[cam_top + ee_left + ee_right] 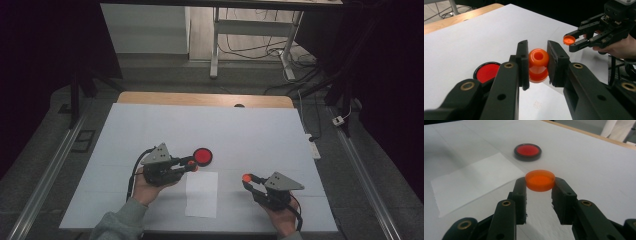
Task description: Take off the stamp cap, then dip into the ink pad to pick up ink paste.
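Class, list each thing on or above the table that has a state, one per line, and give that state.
Left hand-held gripper: shut on the orange bottle.
Orange bottle: uncapped, mouth open, held.
Right hand-held gripper: shut on the orange cap.
Orange cap: off the bottle, held above the table.
Red dish: lying flat.
White paper sheet: flat, unfolded.

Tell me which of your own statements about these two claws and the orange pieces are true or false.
1. The left claw grips a small orange plastic bottle with an open mouth. True.
2. The right claw is empty. False: it holds a round orange plastic cap.
3. The round black dish with a red centre sits on the white paper sheet. False: it lies beside it on the white table cover.
4. The cap is off the bottle. True.
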Available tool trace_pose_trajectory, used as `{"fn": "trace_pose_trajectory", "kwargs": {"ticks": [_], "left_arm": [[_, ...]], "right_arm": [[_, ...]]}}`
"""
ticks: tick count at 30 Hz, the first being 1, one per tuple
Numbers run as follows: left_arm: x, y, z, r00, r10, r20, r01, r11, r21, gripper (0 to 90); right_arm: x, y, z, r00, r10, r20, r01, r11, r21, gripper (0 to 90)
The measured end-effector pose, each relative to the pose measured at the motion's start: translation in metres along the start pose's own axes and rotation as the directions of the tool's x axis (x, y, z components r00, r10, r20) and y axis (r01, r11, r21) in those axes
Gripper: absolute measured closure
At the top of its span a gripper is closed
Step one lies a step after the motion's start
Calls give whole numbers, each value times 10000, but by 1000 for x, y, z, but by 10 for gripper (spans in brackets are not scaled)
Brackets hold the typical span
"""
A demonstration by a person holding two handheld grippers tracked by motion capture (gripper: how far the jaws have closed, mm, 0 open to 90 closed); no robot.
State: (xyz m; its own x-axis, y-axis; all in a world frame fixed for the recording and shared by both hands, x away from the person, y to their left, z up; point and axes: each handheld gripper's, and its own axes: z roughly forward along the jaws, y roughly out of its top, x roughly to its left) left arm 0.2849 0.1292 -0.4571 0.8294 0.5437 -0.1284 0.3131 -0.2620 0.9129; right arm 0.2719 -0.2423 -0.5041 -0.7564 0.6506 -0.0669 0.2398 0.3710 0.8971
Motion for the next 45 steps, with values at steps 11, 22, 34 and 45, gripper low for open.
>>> {"fn": "trace_pose_trajectory", "kwargs": {"ticks": [11,22,34,45], "left_arm": [[8,2,-7,9993,30,-385,-27,10000,73,726],[10,3,-10,9987,50,-502,-41,9998,184,725],[10,8,-4,9983,140,-573,-118,9992,375,725],[22,17,2,9974,-68,-717,102,9988,474,725]], "right_arm": [[-10,-2,-6,9996,-194,193,192,9997,144,649],[-23,-4,-10,9996,10,298,-14,9999,116,648],[-25,-4,-9,9994,159,297,-162,9998,103,648],[-27,-3,-10,9992,262,318,-262,9997,-4,648]]}}
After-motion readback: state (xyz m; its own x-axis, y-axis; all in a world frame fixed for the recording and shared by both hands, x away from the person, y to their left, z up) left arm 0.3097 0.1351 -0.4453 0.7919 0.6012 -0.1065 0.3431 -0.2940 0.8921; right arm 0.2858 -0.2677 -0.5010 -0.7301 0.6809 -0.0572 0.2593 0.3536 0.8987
